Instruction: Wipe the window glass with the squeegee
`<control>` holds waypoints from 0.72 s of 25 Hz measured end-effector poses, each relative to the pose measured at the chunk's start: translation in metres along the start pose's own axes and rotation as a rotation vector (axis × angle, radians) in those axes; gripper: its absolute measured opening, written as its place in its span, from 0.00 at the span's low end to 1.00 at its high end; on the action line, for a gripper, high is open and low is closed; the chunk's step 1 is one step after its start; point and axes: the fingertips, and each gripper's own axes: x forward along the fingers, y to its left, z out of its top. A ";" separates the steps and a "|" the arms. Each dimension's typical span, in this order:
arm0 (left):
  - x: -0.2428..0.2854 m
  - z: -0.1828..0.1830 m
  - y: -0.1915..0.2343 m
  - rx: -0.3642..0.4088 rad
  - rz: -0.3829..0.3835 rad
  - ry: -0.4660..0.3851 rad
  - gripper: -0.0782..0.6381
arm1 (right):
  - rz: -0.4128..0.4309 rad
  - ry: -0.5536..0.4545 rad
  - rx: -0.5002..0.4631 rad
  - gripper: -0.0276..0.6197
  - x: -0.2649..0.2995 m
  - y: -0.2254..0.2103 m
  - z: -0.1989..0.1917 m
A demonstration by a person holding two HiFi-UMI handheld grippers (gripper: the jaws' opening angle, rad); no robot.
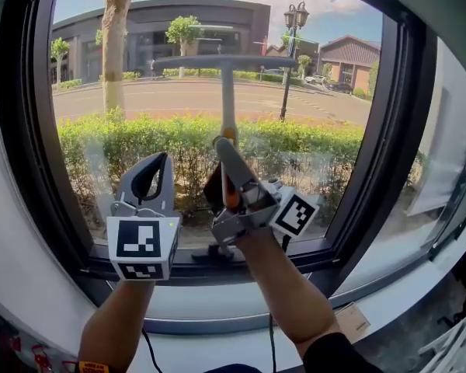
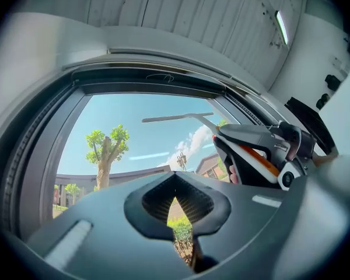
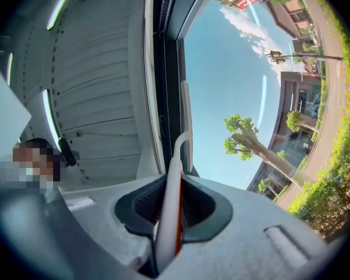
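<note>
Midway across window glass point(image 1: 179, 107), squeegee point(image 1: 228, 84) clear of side frames point(image 1: 19, 130); right gripper point(image 1: 221, 150) clamps handle point(image 3: 169, 203); left gripper point(image 1: 157, 165) closed, empty.

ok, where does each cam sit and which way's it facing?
Head view: on the person's head, facing the dark-framed window glass; both forearms, left gripper and right gripper show.
Left gripper view: on the left gripper, tilted up through the glass at sky; own jaws shut, empty.
Right gripper view: on the right gripper, looking up the grey T-shaped squeegee it clamps.
Shared: all three show the squeegee.
</note>
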 end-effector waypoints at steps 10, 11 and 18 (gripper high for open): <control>0.038 0.065 -0.015 0.051 0.016 -0.097 0.13 | 0.041 0.007 -0.031 0.11 0.035 0.001 0.060; 0.040 0.063 -0.016 0.051 0.016 -0.091 0.13 | 0.037 0.006 -0.028 0.11 0.035 -0.001 0.061; 0.045 0.044 -0.023 0.031 0.011 -0.047 0.13 | 0.020 0.000 -0.001 0.11 0.022 -0.009 0.059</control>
